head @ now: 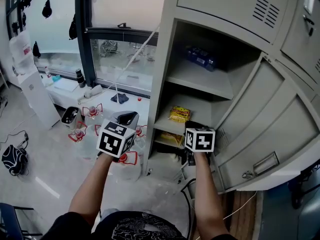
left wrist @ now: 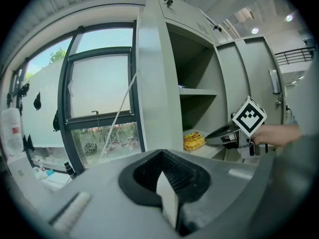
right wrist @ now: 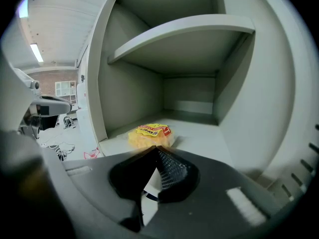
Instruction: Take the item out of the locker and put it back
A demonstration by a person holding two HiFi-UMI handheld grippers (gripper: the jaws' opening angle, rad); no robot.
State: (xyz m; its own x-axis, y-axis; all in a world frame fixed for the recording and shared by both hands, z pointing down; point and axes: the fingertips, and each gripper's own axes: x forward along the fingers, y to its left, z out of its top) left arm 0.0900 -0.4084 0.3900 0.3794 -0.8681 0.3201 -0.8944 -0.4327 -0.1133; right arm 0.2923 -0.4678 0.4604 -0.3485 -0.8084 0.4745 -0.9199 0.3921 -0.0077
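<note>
The yellow, crinkled snack packet with a red-lettered label point(right wrist: 149, 135) is seen lying flat on the middle shelf point(right wrist: 209, 138) of the open grey metal locker point(head: 165, 59), towards the front left of that shelf. The right tool point(right wrist: 157, 147) is held at the level of this shelf with its jaws brought together. Their tips are set right at the packet's near edge, and whether a fold of the wrapper is caught between them cannot be told. From the head view the same tool is seen just in front of the packet, reaching in past the locker's front edge.

The left tool point(left wrist: 160, 152) is held outside the locker, to the left of its side wall and above the floor. Its jaws are closed on each other and nothing is carried between them. It is pointed towards the locker's left wall and a dark-framed window point(left wrist: 99, 98).

A pack of blue-wrapped bottles point(head: 200, 57) is placed on the upper shelf, and a second yellow packet point(head: 171, 139) is seen on the shelf below the middle one. The grey locker door point(head: 260, 114) is swung open to the right.
</note>
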